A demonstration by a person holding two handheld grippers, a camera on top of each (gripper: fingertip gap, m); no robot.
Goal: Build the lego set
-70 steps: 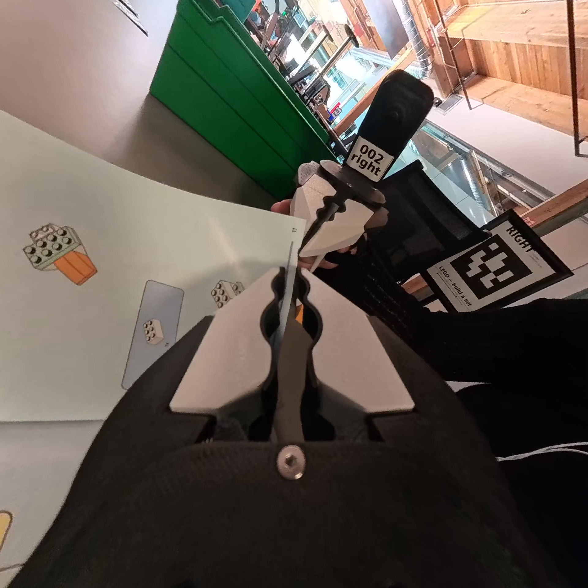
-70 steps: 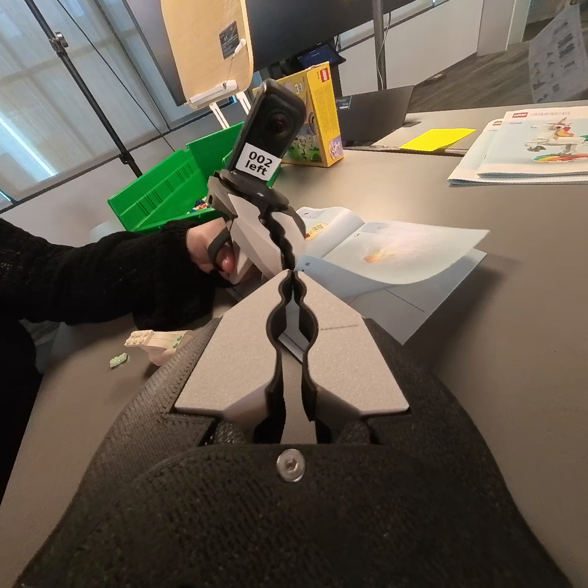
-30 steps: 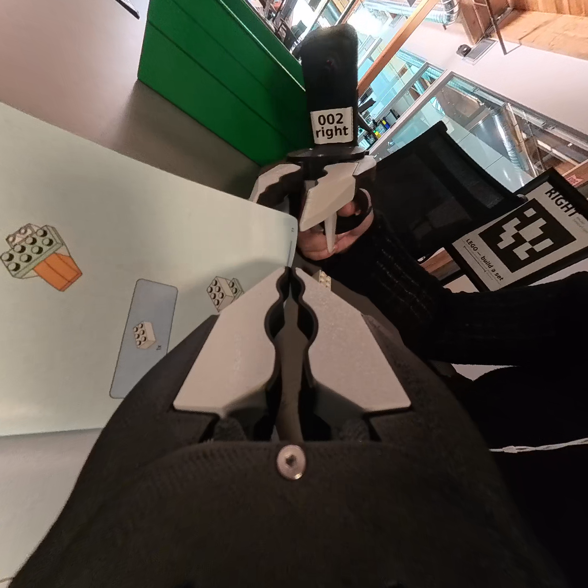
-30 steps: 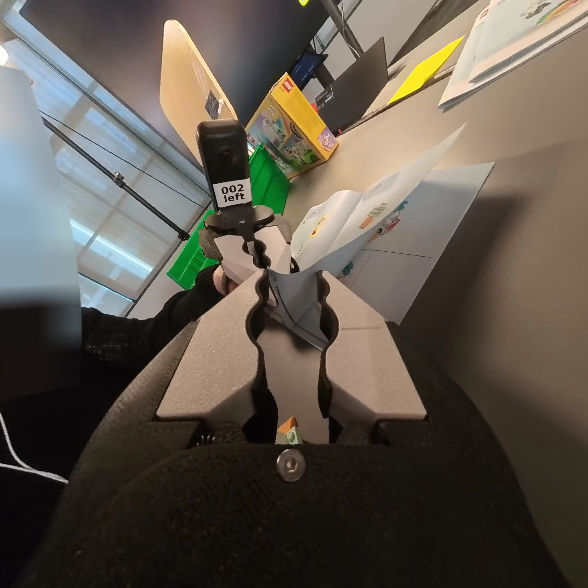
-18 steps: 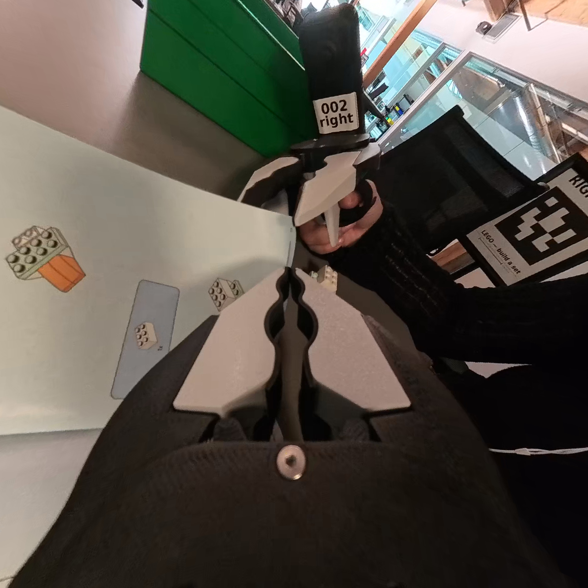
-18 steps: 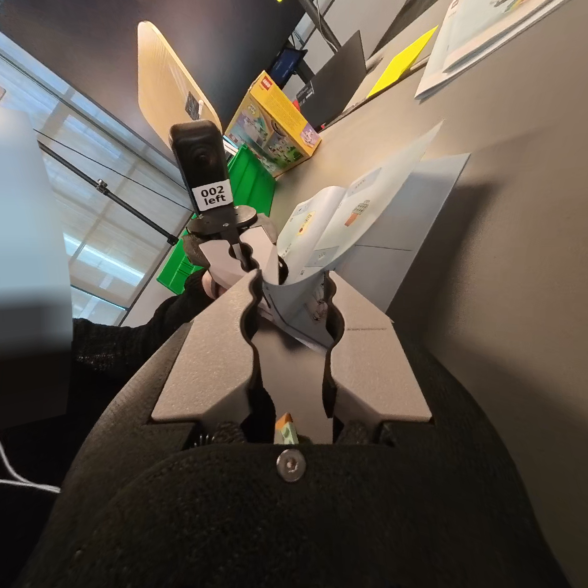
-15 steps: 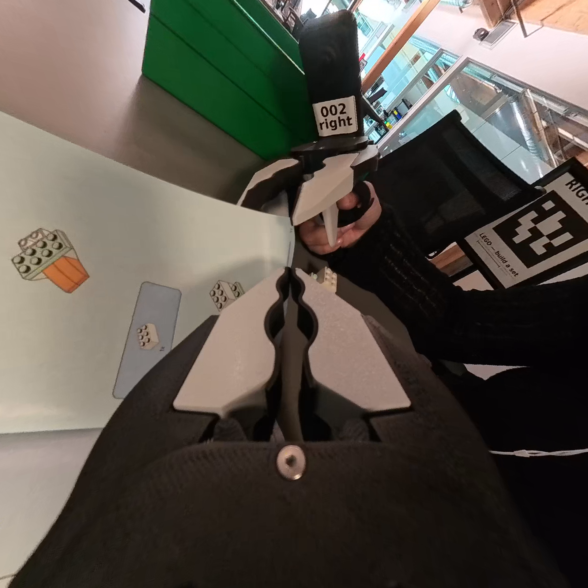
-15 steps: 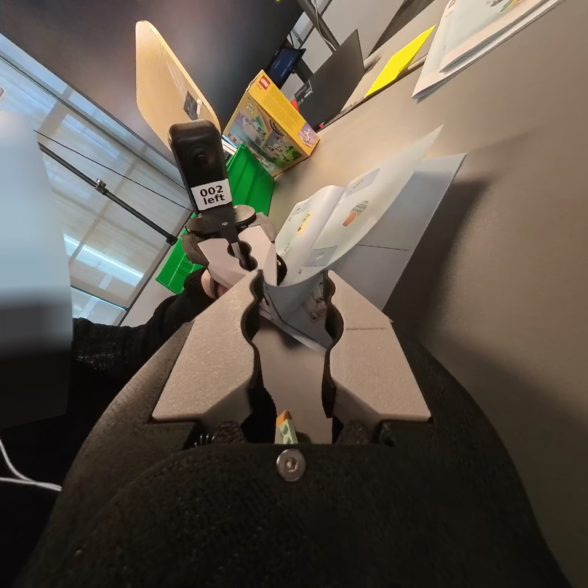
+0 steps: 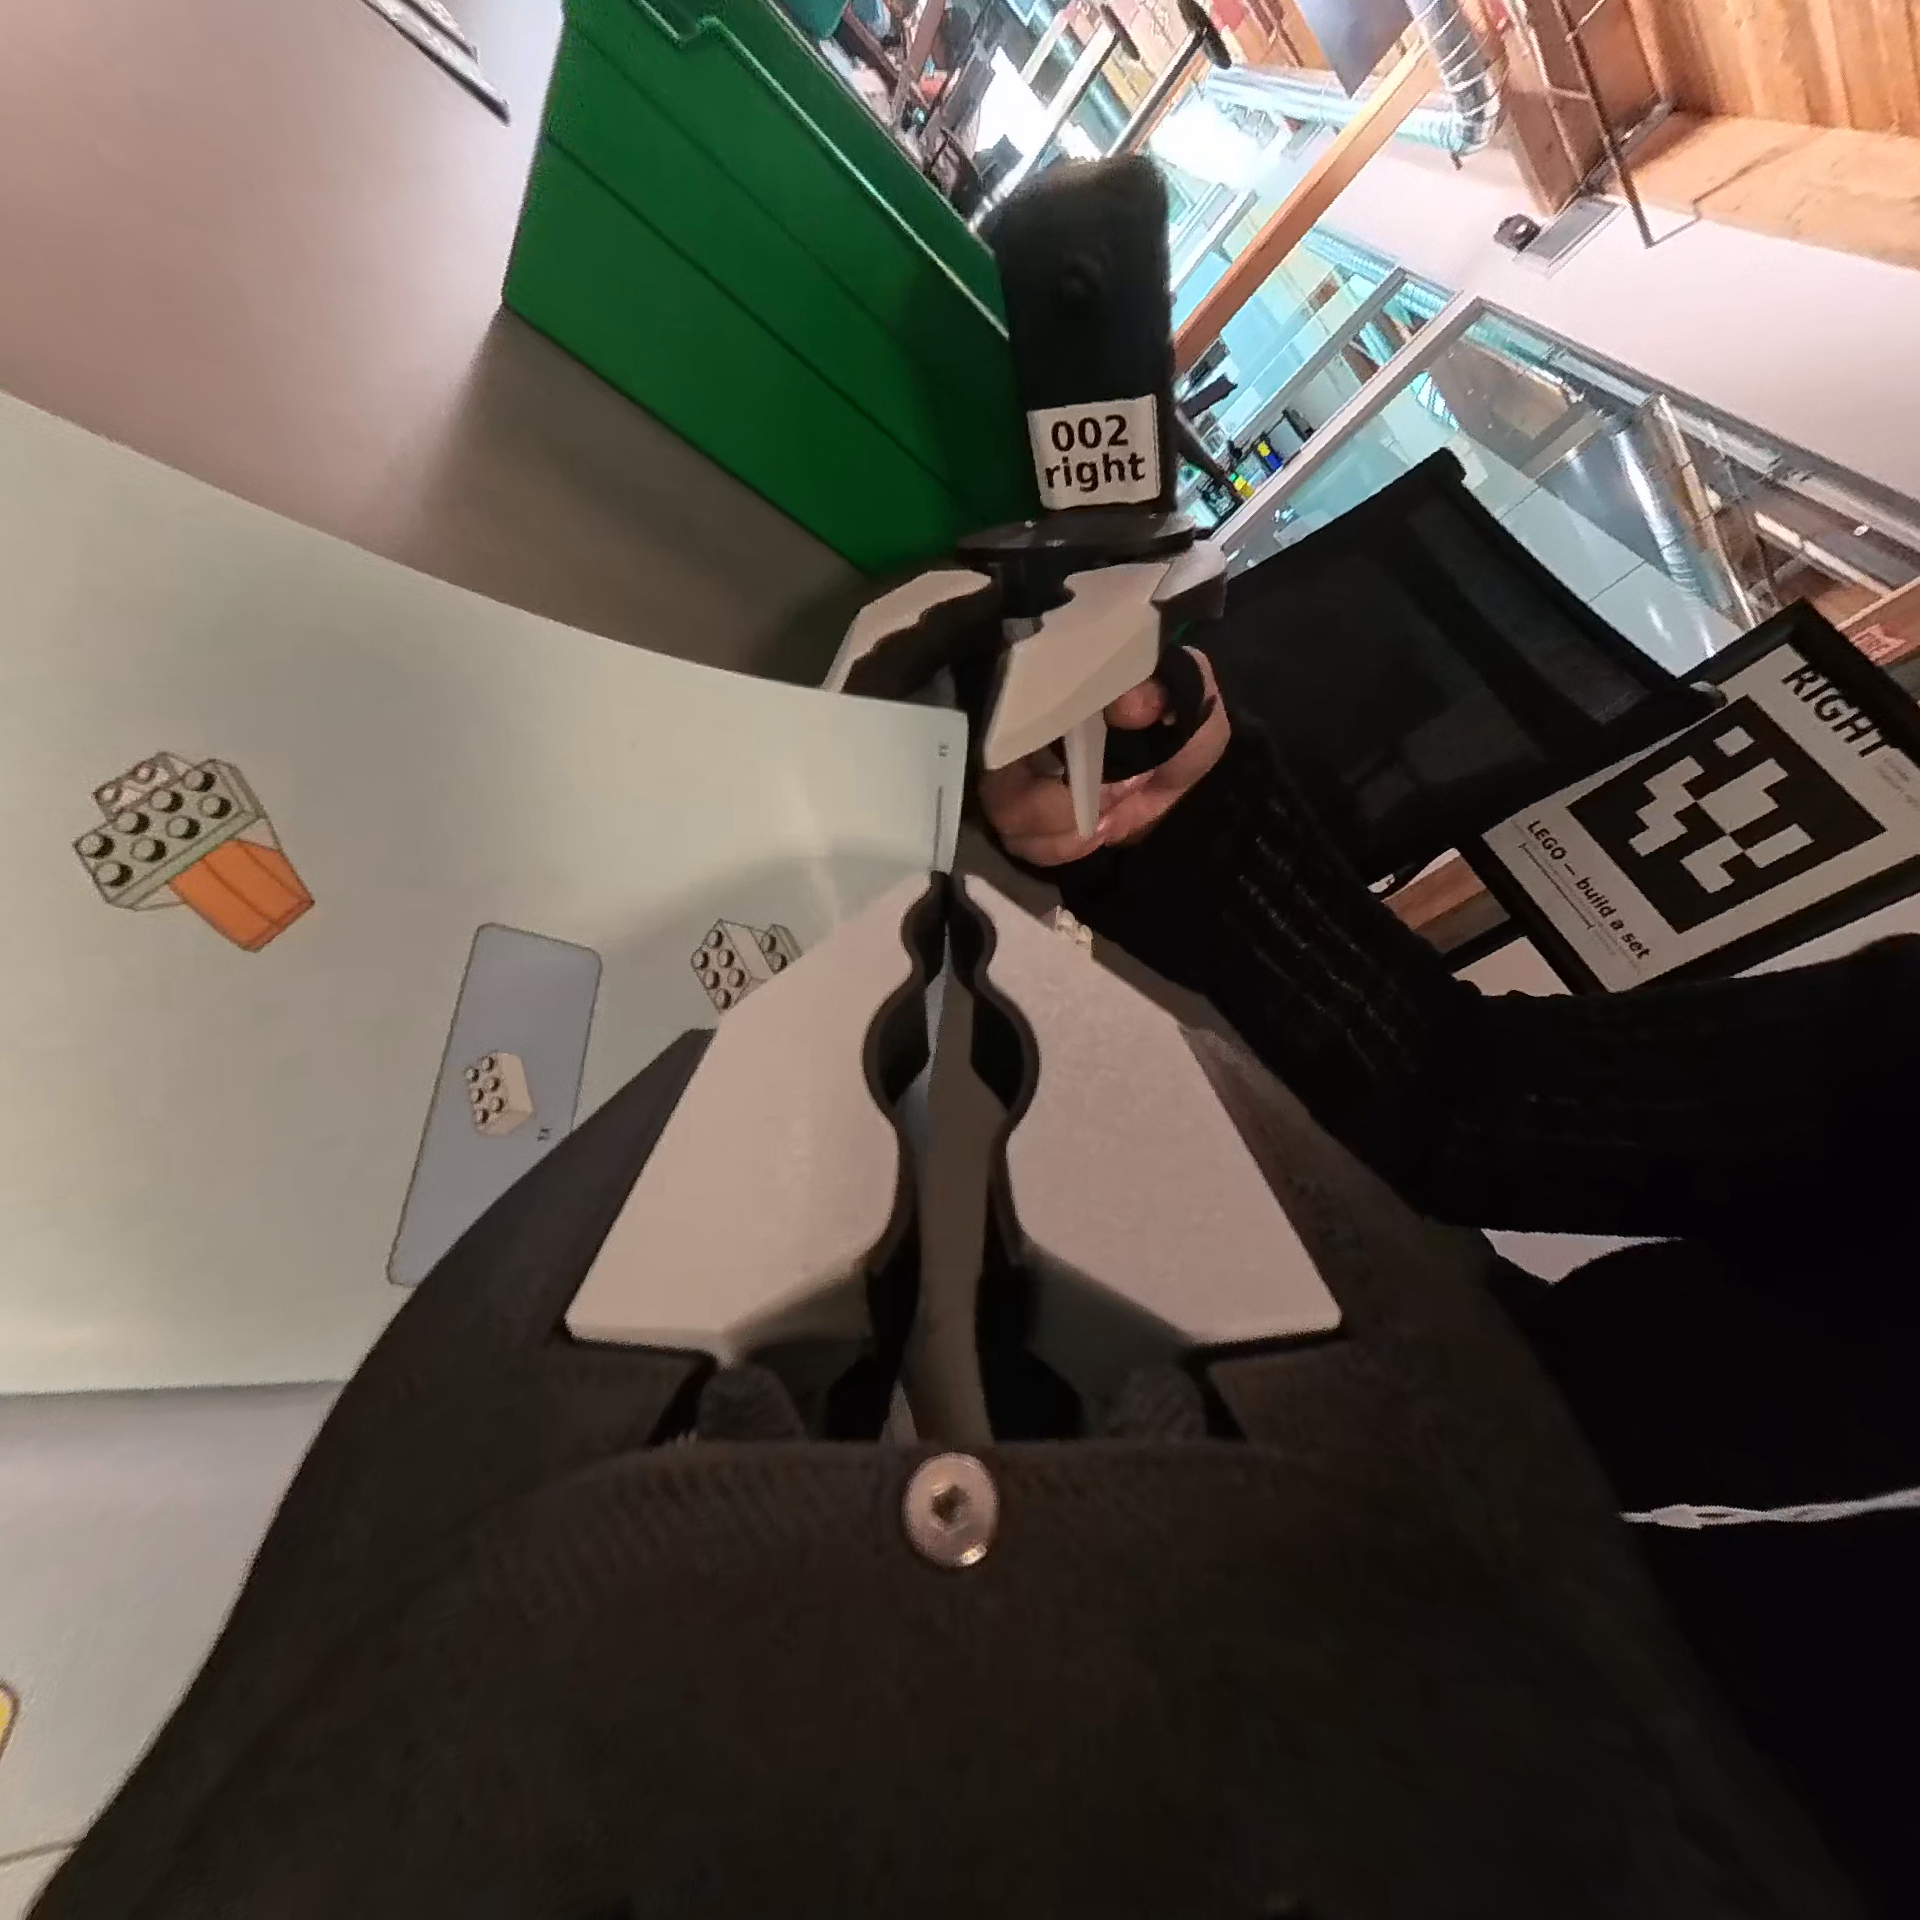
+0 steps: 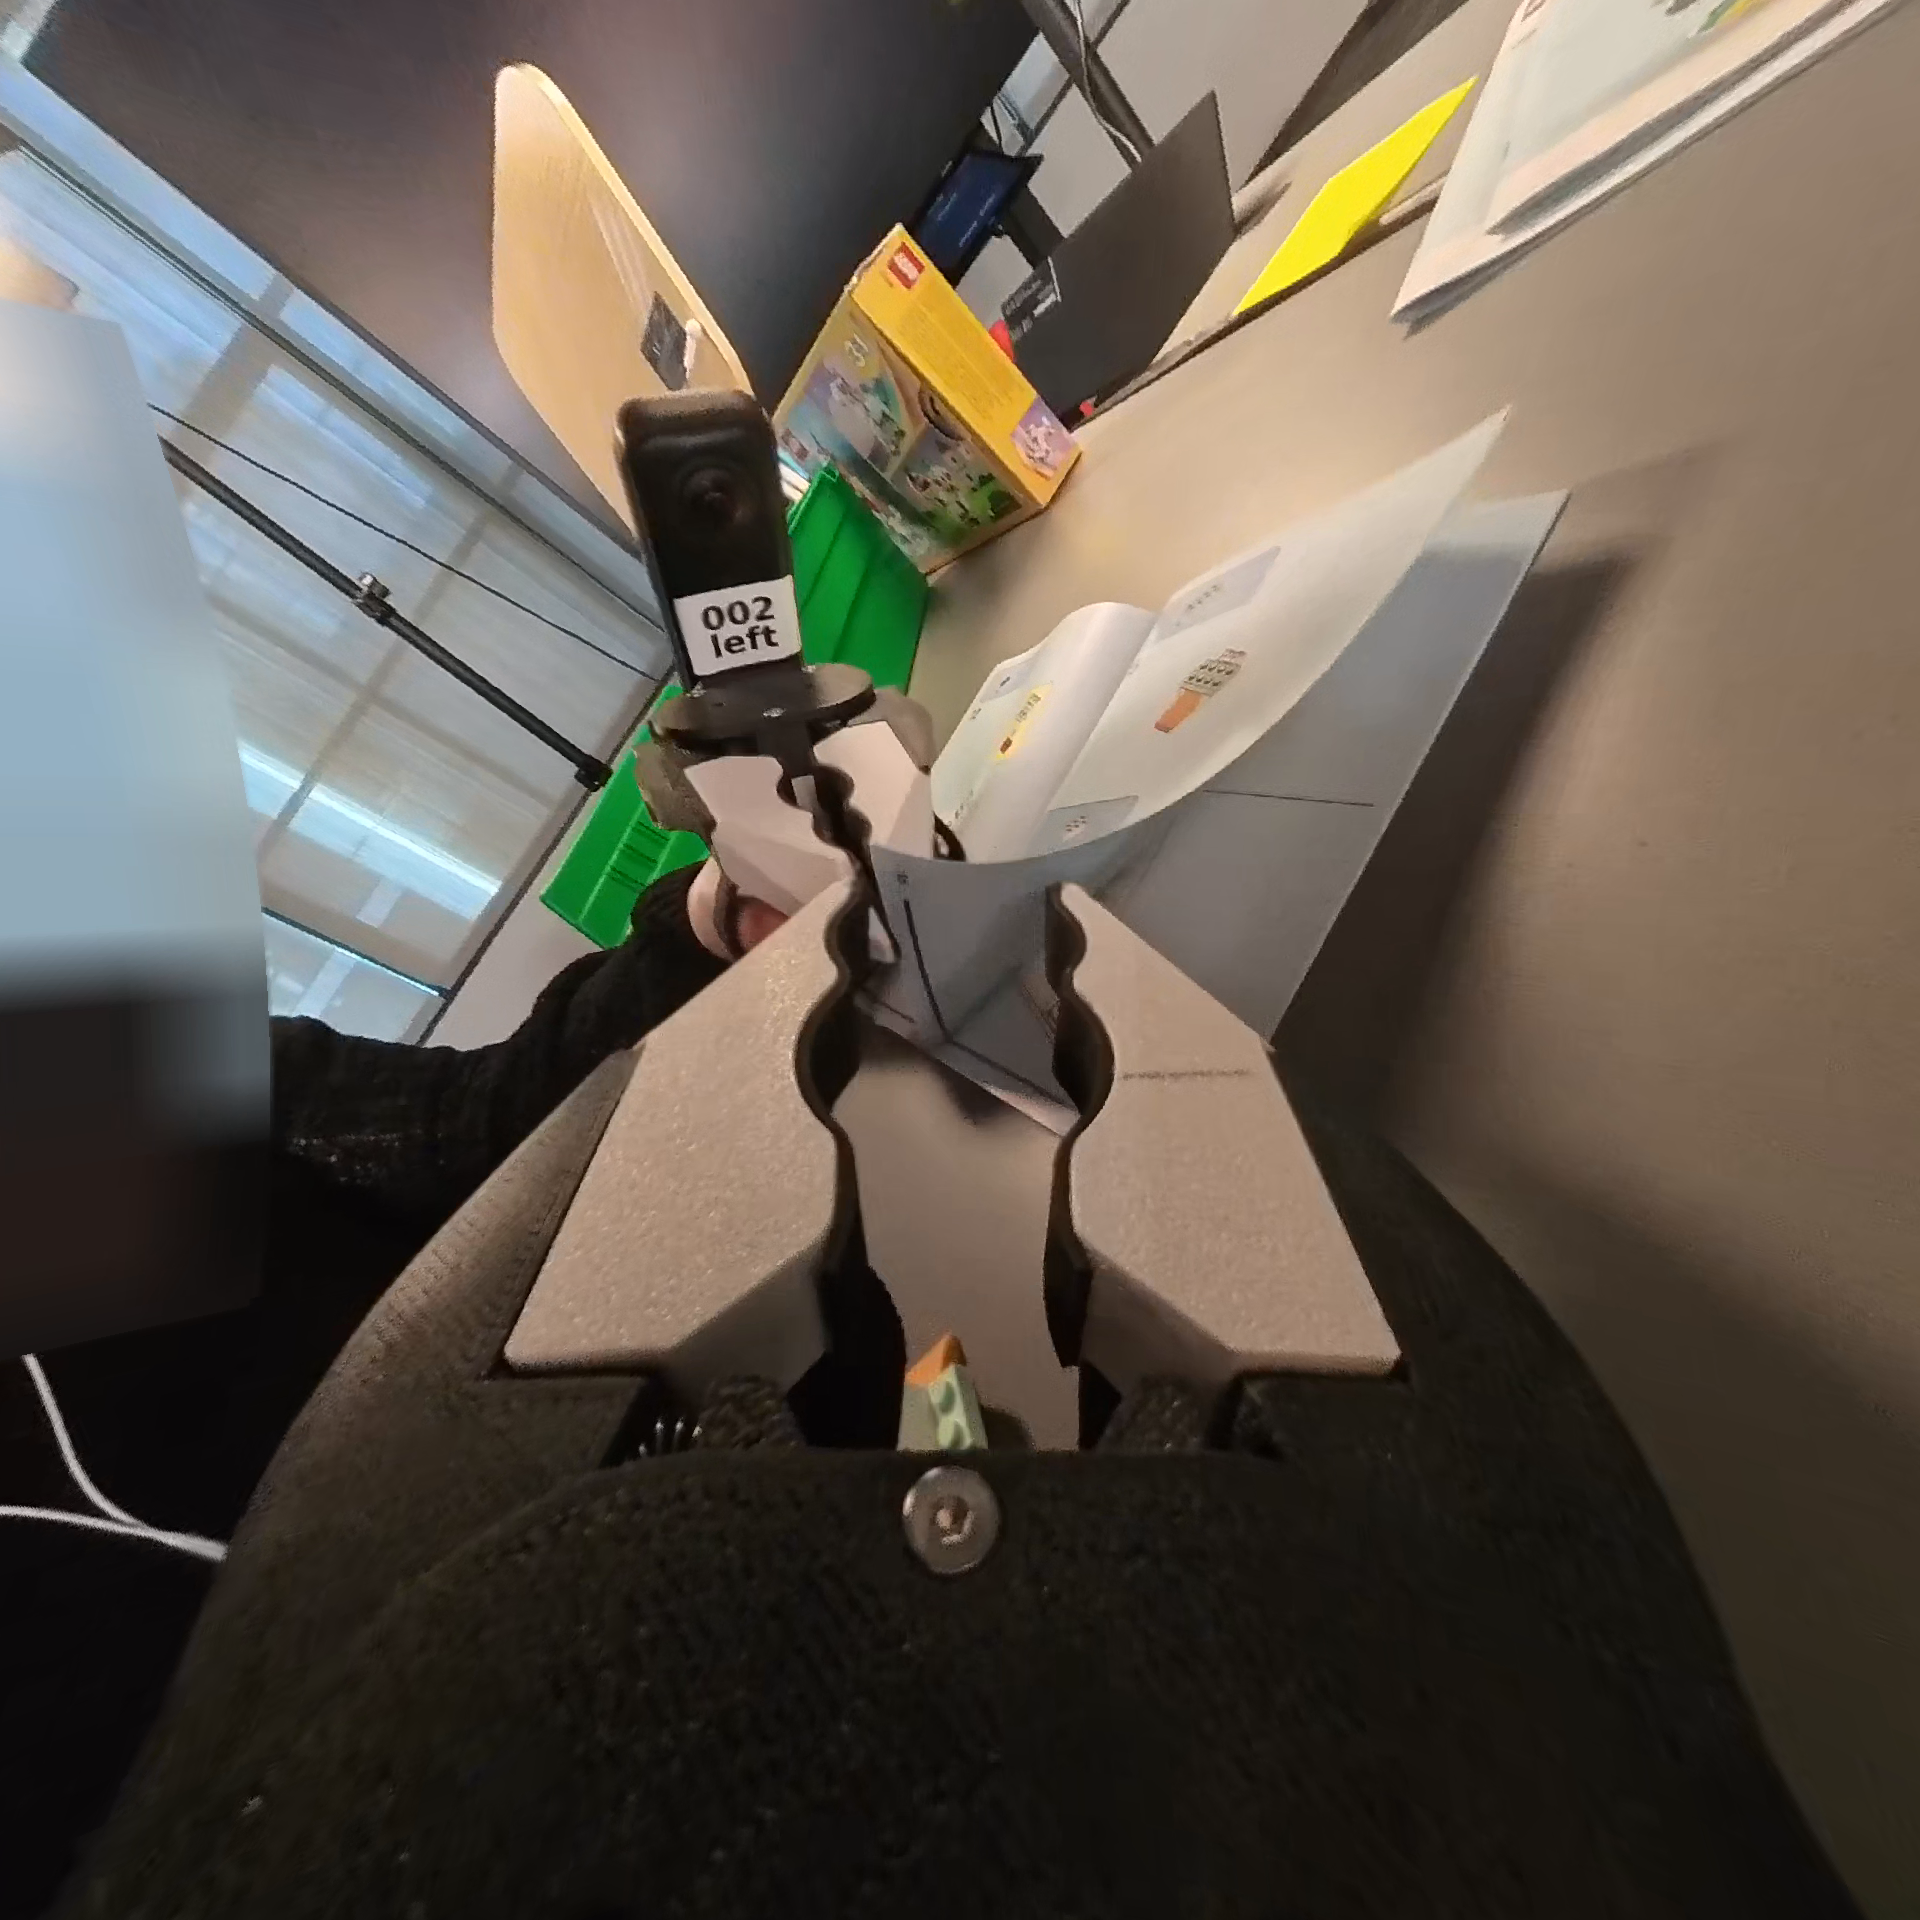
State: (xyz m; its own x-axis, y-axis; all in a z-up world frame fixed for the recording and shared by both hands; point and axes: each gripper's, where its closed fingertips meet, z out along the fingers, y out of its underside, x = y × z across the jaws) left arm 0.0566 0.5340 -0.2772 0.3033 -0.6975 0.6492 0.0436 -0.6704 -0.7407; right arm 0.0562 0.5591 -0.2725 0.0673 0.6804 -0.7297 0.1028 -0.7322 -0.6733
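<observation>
While the instruction booklet [image 10: 1340, 831] lies open on the desk [image 10: 1683, 727], one page [image 9: 468, 831] curls up, its corner pinched in the clenched fingers of the left gripper [image 9: 943, 904]. The right gripper [image 10: 951, 914], fingers released, frames that corner. A small orange-and-green brick piece [image 10: 940, 1403] sits beneath it. A green bin [image 9: 748, 260] stands beyond.

Open bench [image 10: 1662, 727] to the right, nothing on it; ahead the lifted instruction page [image 10: 1247, 707] bars the way, with the green bin [image 10: 831, 623] and yellow box [image 10: 935, 405] crowding behind
</observation>
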